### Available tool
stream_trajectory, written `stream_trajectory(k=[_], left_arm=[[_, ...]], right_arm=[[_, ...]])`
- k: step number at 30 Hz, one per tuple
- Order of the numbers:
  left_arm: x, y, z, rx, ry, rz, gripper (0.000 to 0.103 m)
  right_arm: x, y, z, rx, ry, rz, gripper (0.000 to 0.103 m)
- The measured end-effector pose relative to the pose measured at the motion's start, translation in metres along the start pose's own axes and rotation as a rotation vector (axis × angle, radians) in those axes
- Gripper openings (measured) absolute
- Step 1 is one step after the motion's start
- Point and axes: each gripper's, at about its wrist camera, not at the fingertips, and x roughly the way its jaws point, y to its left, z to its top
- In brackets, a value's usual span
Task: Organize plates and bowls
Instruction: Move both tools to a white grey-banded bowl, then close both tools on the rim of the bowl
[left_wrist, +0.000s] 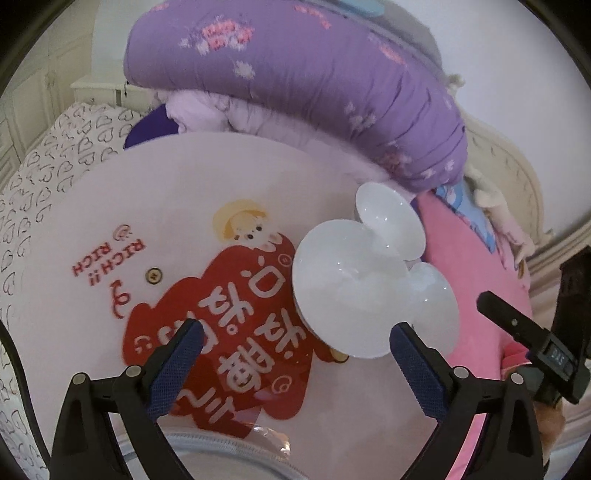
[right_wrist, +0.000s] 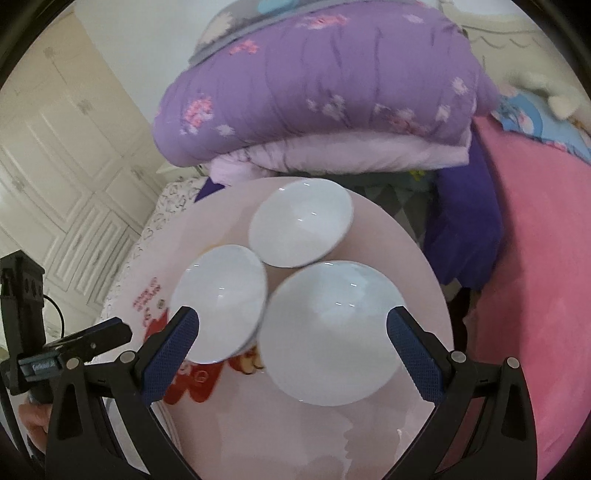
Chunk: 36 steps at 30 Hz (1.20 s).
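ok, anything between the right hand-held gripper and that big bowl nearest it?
Nothing visible. The right hand-held gripper is open and empty, and the large white bowl lies on the round table just ahead of its fingers. The two smaller bowls sit to the left and behind it, crowding it but not blocking.

Two wrist cameras look down from close above one round table (left_wrist: 74, 295), the left offset sideways, both sharing three white bowls (right_wrist: 325, 336) and purple bedding (right_wrist: 332, 92) behind.
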Motion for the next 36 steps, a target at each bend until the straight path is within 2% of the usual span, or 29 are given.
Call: stream_trajectory(k=[4,9,14,16,22,27,28,29,31,32,35,36], left_arm=[[0.026,-0.004,0.008,-0.005,0.021,0.008,0.096],[0.043,-0.004,0.012,-0.039,0.024,0.009,0.095],[0.055,-0.005,0.016,-0.054,0.030,0.013,0.091],[0.058,-0.003,0.017,-0.069,0.035,0.008,0.089],[0.066,0.006,0.018,-0.103,0.066,-0.011,0.075],[0.074,0.009,0.021,-0.122,0.085,-0.031,0.070],[0.076,0.009,0.021,-0.128,0.088,-0.033,0.069],[0.078,0.010,0.022,-0.134,0.093,-0.038,0.066],[0.084,0.010,0.023,-0.146,0.103,-0.048,0.058],[0.088,0.011,0.024,-0.154,0.113,-0.054,0.055],[0.105,0.015,0.026,-0.190,0.155,-0.081,0.036],[0.110,0.017,0.026,-0.205,0.172,-0.093,0.025]], right_arm=[[0.001,-0.004,0.001,0.000,0.011,-0.003,0.103],[0.010,0.016,0.011,-0.078,0.032,0.045,0.099],[0.035,0.034,0.031,-0.117,0.113,0.127,0.076],[0.048,0.038,0.038,-0.113,0.157,0.164,0.070],[0.077,0.036,0.046,-0.109,0.255,0.187,0.054],[0.091,0.037,0.045,-0.130,0.320,0.187,0.046],[0.095,0.037,0.045,-0.133,0.329,0.174,0.040],[0.098,0.036,0.046,-0.138,0.338,0.163,0.033],[0.103,0.035,0.047,-0.139,0.357,0.167,0.030],[0.106,0.035,0.048,-0.142,0.364,0.169,0.025],[0.117,0.038,0.048,-0.172,0.375,0.132,0.015],[0.121,0.041,0.047,-0.181,0.373,0.116,0.014]])
